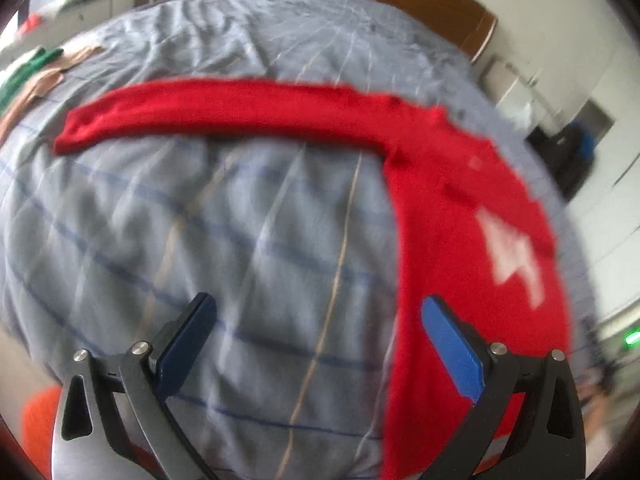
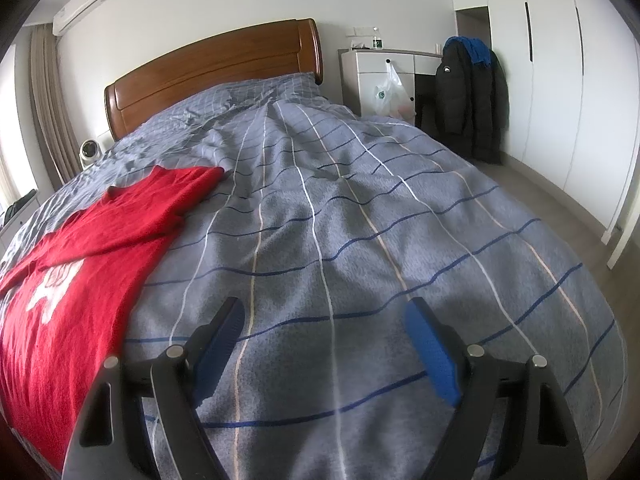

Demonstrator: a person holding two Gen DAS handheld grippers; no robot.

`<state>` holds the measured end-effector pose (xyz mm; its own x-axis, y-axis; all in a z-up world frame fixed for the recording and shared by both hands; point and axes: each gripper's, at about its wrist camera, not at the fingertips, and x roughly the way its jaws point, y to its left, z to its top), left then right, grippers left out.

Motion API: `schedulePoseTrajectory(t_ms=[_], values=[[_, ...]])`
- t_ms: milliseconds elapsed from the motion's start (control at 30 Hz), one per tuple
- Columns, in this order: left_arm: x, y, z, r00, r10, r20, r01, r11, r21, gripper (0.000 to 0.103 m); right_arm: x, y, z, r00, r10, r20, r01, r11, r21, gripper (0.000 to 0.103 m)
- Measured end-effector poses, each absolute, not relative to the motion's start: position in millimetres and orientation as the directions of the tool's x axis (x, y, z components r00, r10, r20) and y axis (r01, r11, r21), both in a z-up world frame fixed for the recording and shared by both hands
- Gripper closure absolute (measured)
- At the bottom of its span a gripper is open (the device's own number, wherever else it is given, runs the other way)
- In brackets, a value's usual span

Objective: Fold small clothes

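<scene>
Left claw (image 1: 316,312): jaws wide apart, nothing between them; hangs over the bed, its blue pad (image 1: 452,348) above the sweater's edge. View is blurred.
Right claw (image 2: 324,320): jaws wide apart, empty; over bare duvet, well right of the sweater.
Red sweater (image 1: 460,220): lies flat on the duvet, front w/ white print (image 1: 516,256) facing up. One sleeve (image 1: 224,112) stretched straight out to the side across the bed. In right wrist view the other sleeve (image 2: 132,224) is folded in across the chest.
Duvet (image 2: 360,220): grey-blue w/ white, tan & dark blue lines, rumpled.
Headboard (image 2: 216,72): brown wood, at far end of bed.
Bkgd: black jacket (image 2: 468,96) hanging near white wardrobe; plastic bag (image 2: 390,92) on a white cabinet.
</scene>
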<state>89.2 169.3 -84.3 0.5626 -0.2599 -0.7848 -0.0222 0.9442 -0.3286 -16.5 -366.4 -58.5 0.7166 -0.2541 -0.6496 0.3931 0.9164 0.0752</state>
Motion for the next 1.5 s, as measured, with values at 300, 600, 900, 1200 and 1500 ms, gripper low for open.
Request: schedulePoseTrajectory(t_ms=[300, 600, 900, 1200, 1500], values=[[141.7, 315.4, -56.3, 0.593, -0.081, -0.801, -0.298, 0.902, -0.311, 0.001, -13.4, -368.6, -61.1, 0.706, -0.247, -0.664, 0.391, 0.917, 0.075, 0.021], [172.4, 389.5, -101.8, 0.516, -0.118, -0.848, -0.507, 0.756, -0.414, 0.019, -4.9, -362.2, -67.1, 0.679, -0.262, -0.686, 0.381, 0.924, 0.024, 0.021], [189.2, 349.0, -66.6, 0.548, -0.095, -0.831, -0.417, 0.83, -0.37, 0.098, -3.5, -360.7, -68.9, 0.67, -0.268, -0.692, 0.379, 0.925, 0.009, 0.021], [213.1, 116.2, 108.9, 0.686, -0.311, -0.658, 0.164, 0.947, -0.276, 0.098, -2.1, -363.3, -69.1, 0.671, -0.255, -0.696, 0.376, 0.927, 0.023, 0.02], [197.2, -104.0, 62.8, 0.533, -0.467, -0.706, 0.48, 0.854, -0.202, 0.021, -2.7, -365.0, -69.6, 0.671, -0.239, -0.702, 0.37, 0.928, 0.037, 0.018]])
